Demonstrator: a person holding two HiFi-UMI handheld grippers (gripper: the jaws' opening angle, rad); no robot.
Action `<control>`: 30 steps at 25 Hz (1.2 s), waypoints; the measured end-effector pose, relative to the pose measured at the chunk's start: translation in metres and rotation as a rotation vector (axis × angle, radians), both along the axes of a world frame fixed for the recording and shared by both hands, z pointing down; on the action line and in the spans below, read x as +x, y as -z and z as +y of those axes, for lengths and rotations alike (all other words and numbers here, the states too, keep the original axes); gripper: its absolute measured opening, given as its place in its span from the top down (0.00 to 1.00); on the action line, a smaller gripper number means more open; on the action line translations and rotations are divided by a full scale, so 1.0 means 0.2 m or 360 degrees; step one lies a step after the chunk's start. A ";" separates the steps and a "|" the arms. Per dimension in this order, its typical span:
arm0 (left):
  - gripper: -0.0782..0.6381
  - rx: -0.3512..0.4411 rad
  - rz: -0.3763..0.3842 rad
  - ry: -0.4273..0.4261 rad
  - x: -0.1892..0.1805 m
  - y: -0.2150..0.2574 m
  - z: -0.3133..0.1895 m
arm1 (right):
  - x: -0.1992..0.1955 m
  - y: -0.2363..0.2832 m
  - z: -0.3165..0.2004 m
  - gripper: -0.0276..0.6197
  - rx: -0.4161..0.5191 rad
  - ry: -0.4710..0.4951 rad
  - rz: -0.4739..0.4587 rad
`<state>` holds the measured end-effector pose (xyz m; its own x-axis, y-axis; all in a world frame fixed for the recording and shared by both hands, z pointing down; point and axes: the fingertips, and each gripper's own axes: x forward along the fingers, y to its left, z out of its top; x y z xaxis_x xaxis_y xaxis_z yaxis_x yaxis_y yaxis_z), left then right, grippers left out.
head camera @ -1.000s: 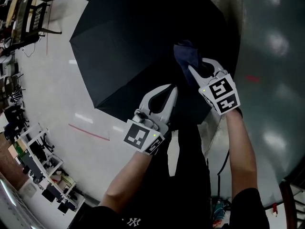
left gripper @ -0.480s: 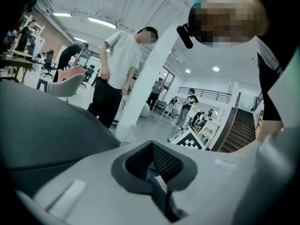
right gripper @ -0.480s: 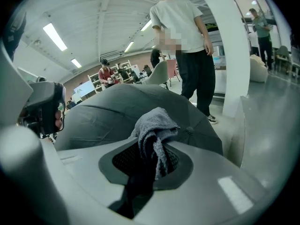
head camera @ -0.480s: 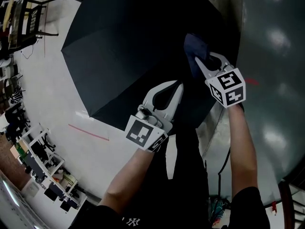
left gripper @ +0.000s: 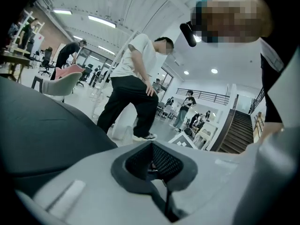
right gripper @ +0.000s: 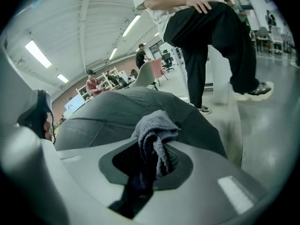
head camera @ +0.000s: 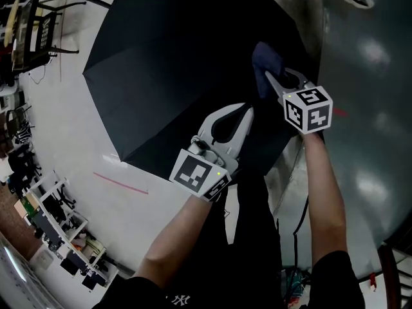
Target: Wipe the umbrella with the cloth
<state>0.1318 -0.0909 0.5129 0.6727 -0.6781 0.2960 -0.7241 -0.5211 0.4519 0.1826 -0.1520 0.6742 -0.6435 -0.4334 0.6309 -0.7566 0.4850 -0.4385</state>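
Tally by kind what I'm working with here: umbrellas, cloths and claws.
Umbrella: 1
Cloth: 1, clamped in the right claw
Claws: 2, counting the left claw, shut
Total: 4

Big open workshop-type hall. There's a glossy white floor [head camera: 64,121] with a thin red tape line [head camera: 120,180] on it, next to a darker grey polished strip [head camera: 376,127] on the right that mirrors the lamps. Black metal-frame chairs [head camera: 38,24] sit top left, cluttered white shelving [head camera: 55,227] lower left. The white ribbed ceiling [right gripper: 89,13] has long strip lights [left gripper: 101,21]. A dark staircase [left gripper: 239,130] and a railed mezzanine [left gripper: 206,95] are at the back. A person in a white tee and black trousers [left gripper: 133,74] stands close by, near a pale shell chair with a pink seat [left gripper: 65,81].
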 end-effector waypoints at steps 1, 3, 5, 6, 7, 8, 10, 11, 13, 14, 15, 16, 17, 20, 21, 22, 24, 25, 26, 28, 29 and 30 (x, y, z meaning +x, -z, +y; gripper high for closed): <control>0.89 0.0003 0.0001 -0.0003 0.00 0.01 0.01 | 0.01 0.02 0.00 0.82 0.0000 -0.0035 -0.0017; 0.89 0.0016 0.0005 -0.0013 -0.02 0.05 0.03 | 0.03 0.09 0.01 0.82 0.0017 -0.0091 -0.0046; 0.89 0.0034 0.0013 -0.0024 -0.05 0.10 0.05 | 0.03 0.18 0.03 0.82 0.0055 -0.0128 -0.0062; 0.89 0.0045 0.0019 -0.0031 -0.06 0.13 0.06 | 0.03 0.24 0.04 0.82 0.0079 -0.0141 -0.0067; 0.89 0.0054 0.0026 -0.0039 -0.07 0.16 0.07 | 0.02 0.30 0.05 0.82 0.0106 -0.0154 -0.0073; 0.89 0.0060 0.0033 -0.0048 -0.08 0.20 0.09 | 0.02 0.37 0.07 0.82 0.0134 -0.0166 -0.0079; 0.89 0.0068 0.0053 -0.0063 -0.11 0.28 0.13 | 0.00 0.50 0.12 0.82 0.0189 -0.0188 -0.0091; 0.89 0.0073 0.0066 -0.0072 -0.12 0.32 0.16 | -0.01 0.57 0.15 0.82 0.0217 -0.0197 -0.0093; 0.89 0.0082 0.0097 -0.0102 -0.16 0.41 0.20 | -0.03 0.71 0.20 0.82 0.0275 -0.0211 -0.0096; 0.89 0.0090 0.0110 -0.0125 -0.17 0.45 0.23 | -0.04 0.79 0.23 0.82 0.0305 -0.0219 -0.0101; 0.89 0.0103 0.0113 -0.0151 -0.18 0.50 0.25 | -0.06 0.86 0.25 0.82 0.0335 -0.0228 -0.0108; 0.89 0.0120 0.0109 -0.0176 -0.19 0.55 0.27 | -0.08 0.93 0.27 0.82 0.0362 -0.0238 -0.0117; 0.89 0.0136 0.0103 -0.0199 -0.21 0.61 0.30 | -0.10 1.01 0.30 0.82 0.0388 -0.0248 -0.0127; 0.89 0.0164 0.0121 -0.0263 -0.26 0.78 0.39 | -0.19 1.22 0.42 0.82 0.0451 -0.0274 -0.0154; 0.89 0.0168 0.0135 -0.0279 -0.27 0.84 0.42 | -0.21 1.30 0.46 0.82 0.0470 -0.0281 -0.0161; 0.89 0.0172 0.0151 -0.0294 -0.29 0.89 0.45 | -0.24 1.38 0.50 0.82 0.0489 -0.0289 -0.0167; 0.89 0.0181 0.0178 -0.0328 -0.31 1.01 0.49 | -0.28 1.54 0.57 0.82 0.0537 -0.0301 -0.0172; 0.89 0.0190 0.0187 -0.0348 -0.32 1.06 0.50 | -0.31 1.62 0.59 0.82 0.0567 -0.0306 -0.0171; 0.89 0.0200 0.0193 -0.0367 -0.33 1.11 0.51 | -0.32 1.70 0.61 0.82 0.0599 -0.0312 -0.0168; 0.89 0.0202 0.0205 -0.0385 -0.35 1.21 0.55 | -0.35 1.84 0.66 0.82 0.0654 -0.0326 -0.0164; 0.89 0.0190 0.0217 -0.0381 -0.36 1.26 0.58 | -0.36 1.90 0.71 0.82 0.0673 -0.0334 -0.0163; 0.89 0.0178 0.0228 -0.0373 -0.38 1.30 0.61 | -0.38 1.96 0.75 0.82 0.0690 -0.0342 -0.0163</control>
<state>0.0566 0.0305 0.2523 0.8445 -0.5221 0.1190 -0.5109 -0.7189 0.4713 0.1074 -0.0020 0.2812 -0.5601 -0.7716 0.3015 -0.8231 0.4770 -0.3084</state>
